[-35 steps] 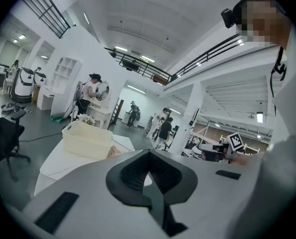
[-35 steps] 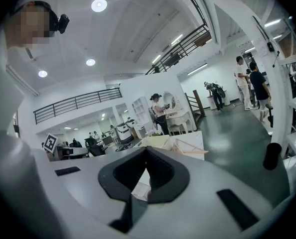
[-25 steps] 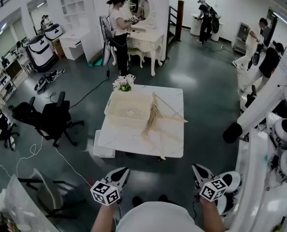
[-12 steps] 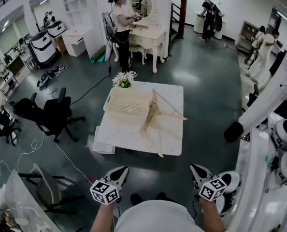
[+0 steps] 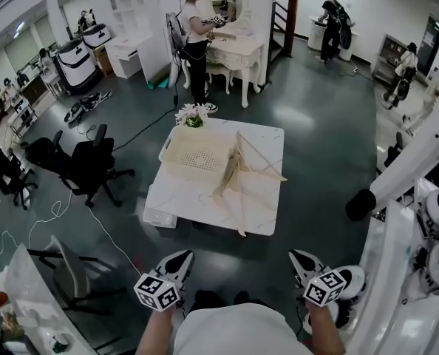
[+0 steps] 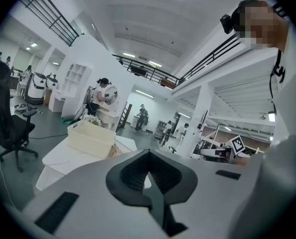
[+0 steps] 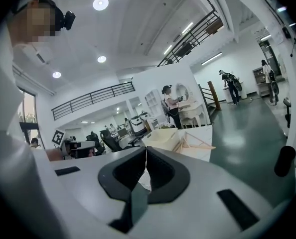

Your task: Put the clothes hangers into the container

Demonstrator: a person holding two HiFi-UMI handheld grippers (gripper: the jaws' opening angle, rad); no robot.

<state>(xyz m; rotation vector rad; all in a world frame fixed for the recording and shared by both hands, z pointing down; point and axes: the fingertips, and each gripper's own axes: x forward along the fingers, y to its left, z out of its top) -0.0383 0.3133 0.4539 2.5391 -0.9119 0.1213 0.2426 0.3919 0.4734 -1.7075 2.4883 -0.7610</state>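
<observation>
Left gripper (image 5: 178, 259) and right gripper (image 5: 301, 260) are held with jaws together, empty. Pale wooden clothes hangers (image 5: 238, 180) are piled beside the cream plastic container (image 5: 169, 151) at the white square table's (image 5: 171, 198) far-left corner. Their number is indistinct.

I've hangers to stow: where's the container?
Head view: the container sits on the table's far left, hangers piled at its right, flowers just beyond.

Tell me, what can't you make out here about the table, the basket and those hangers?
- Hanger count: in the head view the hangers are a small tangled pile.
- Container's inside: the container is too small in the head view. The left gripper view shows only its outer wall.
- Near part of the table: hidden behind the left gripper and right gripper in their own views.
</observation>
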